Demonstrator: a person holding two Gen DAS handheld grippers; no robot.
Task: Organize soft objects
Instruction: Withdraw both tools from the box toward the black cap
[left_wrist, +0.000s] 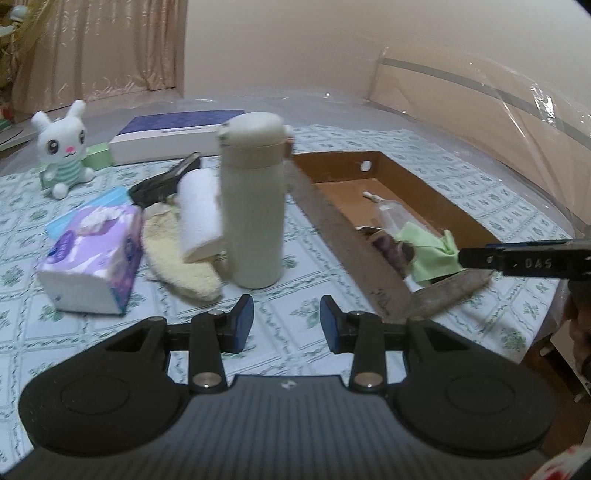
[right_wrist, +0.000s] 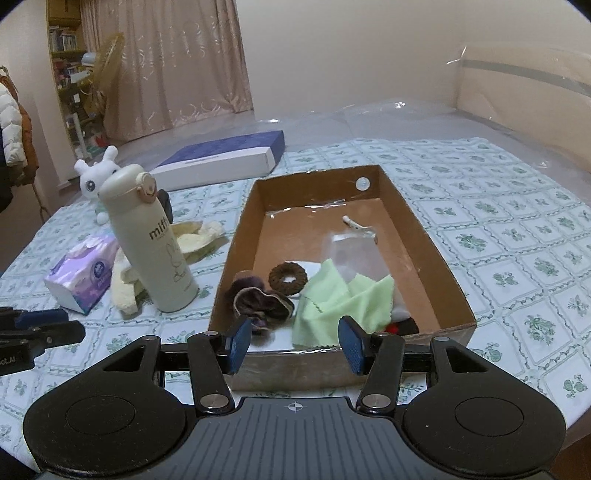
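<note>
On the floral tablecloth: one cardboard box (one green cloth inside), one flask; left gripper and right gripper both released, empty.

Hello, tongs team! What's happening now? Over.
Both tongs, left and right, open, empty. Green cloth in the cardboard box. Cream sock waiting outside. Bottle crowds it.

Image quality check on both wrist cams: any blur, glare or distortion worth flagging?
Left wrist: motion blur smears the bottle and cardboard box edges; the gripper body stays sharp. Right wrist: crisp, bottle lettering readable, small glare on tape inside the box. Both: strong fisheye bending of the tablecloth grid, dark corner vignetting, soft warm light, weak shadows.
</note>
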